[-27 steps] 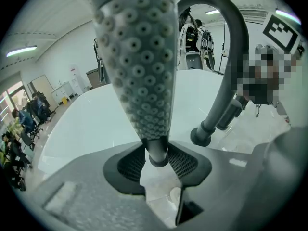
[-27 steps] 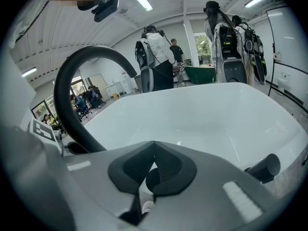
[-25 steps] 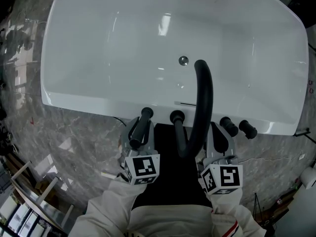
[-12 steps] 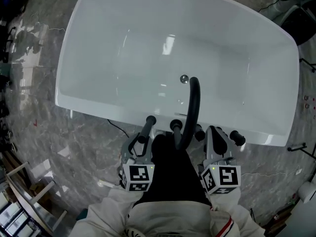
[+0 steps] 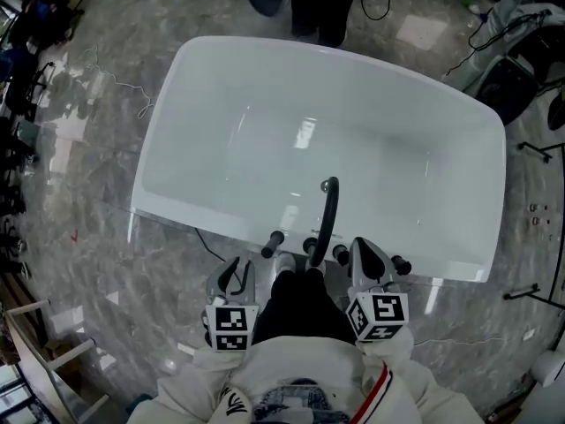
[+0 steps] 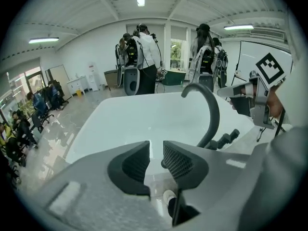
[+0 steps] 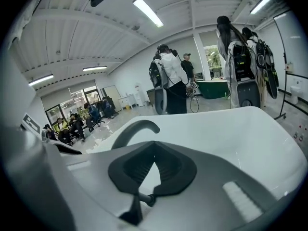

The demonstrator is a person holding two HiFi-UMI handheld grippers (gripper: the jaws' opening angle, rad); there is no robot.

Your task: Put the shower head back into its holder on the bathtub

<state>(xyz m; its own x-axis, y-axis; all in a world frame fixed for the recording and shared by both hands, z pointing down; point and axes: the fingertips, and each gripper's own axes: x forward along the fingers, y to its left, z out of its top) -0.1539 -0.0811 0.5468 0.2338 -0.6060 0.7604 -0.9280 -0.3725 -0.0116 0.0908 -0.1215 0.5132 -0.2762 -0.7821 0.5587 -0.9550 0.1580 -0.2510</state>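
Black handheld shower head [image 5: 272, 243] appearing docked on white bathtub rim [image 5: 168, 216]. Left gripper [image 5: 234, 276] fingers just been closing, gapped, empty; right gripper [image 5: 366, 256] fingers pressed together. Risk: loosely seated head slipping out, nothing holding it.

In the head view the shower head [image 5: 273, 243] was too small to tell whether it sat fully home on the tub [image 5: 221, 87]. In the right gripper view the right gripper [image 7: 154, 146] hid the spout's [image 7: 131, 129] foot and the tub's near rim.
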